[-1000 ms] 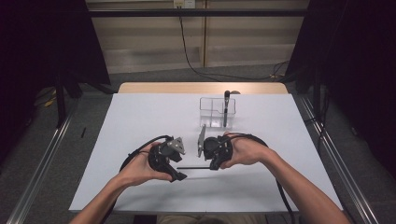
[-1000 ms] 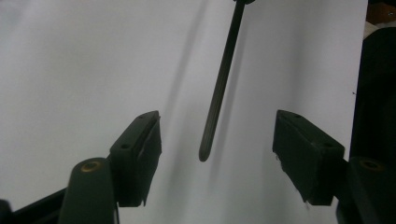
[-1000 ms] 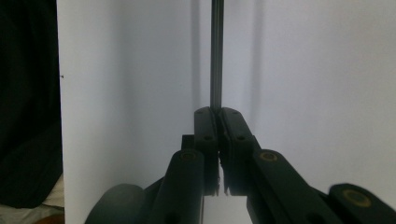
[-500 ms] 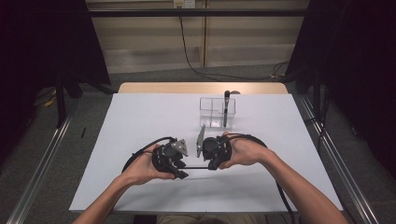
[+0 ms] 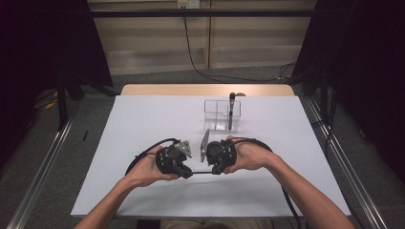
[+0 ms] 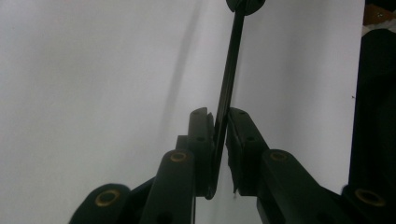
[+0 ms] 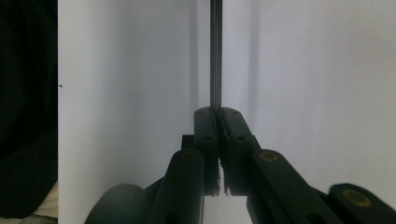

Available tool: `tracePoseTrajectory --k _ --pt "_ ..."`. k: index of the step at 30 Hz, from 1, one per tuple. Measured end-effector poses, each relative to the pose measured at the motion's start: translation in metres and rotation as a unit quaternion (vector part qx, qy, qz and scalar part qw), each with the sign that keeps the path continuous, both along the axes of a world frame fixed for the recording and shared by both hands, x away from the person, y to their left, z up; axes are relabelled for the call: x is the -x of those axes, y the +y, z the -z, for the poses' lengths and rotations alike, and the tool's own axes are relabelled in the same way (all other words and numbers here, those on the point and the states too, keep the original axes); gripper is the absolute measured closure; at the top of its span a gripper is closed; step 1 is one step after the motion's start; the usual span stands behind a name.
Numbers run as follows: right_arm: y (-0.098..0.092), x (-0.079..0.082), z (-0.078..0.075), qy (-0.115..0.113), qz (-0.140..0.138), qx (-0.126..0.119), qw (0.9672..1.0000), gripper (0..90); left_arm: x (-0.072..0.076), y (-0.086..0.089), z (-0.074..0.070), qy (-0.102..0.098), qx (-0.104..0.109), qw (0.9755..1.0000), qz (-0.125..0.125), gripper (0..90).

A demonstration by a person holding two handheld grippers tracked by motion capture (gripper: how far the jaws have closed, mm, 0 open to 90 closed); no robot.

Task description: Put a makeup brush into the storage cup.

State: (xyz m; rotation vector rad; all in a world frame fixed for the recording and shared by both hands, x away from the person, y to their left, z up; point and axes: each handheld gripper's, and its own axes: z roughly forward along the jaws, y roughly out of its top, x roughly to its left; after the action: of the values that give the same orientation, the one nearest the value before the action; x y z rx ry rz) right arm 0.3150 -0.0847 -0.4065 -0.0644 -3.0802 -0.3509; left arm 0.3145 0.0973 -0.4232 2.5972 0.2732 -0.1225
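A thin black utensil handle (image 5: 203, 172) spans level between my two grippers near the table's front. My left gripper (image 5: 190, 173) faces right. Its jaws have just been closing, and in the left gripper view (image 6: 219, 114) the pads now press on the slim black handle (image 6: 232, 60), which runs up to a round end (image 6: 245, 4). My right gripper (image 5: 216, 171) faces left and is shut on the handle's other end. In the right gripper view (image 7: 216, 112) the handle (image 7: 215, 56) rises straight from between the jaws.
A clear plastic container (image 5: 217, 114) with compartments stands behind the grippers, with a second black utensil (image 5: 231, 107) upright in it. The white table (image 5: 143, 124) spreads bare to the left and right. Cables loop from both grippers along the forearms.
The left gripper's jaws have closed in on the black handle. Both hands have stayed where they were.
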Motion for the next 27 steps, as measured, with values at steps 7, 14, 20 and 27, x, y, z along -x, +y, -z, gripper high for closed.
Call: tracePoseTrajectory --k 7,14,20,27 --pt "-0.001 0.0 0.001 -0.003 -0.003 0.0 1.0 86.0 0.001 -0.002 0.002 -0.007 -0.002 0.9999 0.007 83.0" --pt "-0.003 -0.002 0.002 -0.008 -0.002 -0.009 0.9999 83.8 0.003 -0.001 0.002 0.004 0.002 0.9998 0.018 85.8" --pt "-0.007 -0.004 0.002 -0.006 0.003 -0.024 0.9997 78.5 0.002 0.001 0.0 0.004 0.009 0.9999 0.014 86.0" --pt "-0.014 -0.007 0.003 -0.004 0.022 -0.052 0.9984 57.2 0.002 0.004 -0.002 0.005 0.015 0.9998 0.009 86.0"
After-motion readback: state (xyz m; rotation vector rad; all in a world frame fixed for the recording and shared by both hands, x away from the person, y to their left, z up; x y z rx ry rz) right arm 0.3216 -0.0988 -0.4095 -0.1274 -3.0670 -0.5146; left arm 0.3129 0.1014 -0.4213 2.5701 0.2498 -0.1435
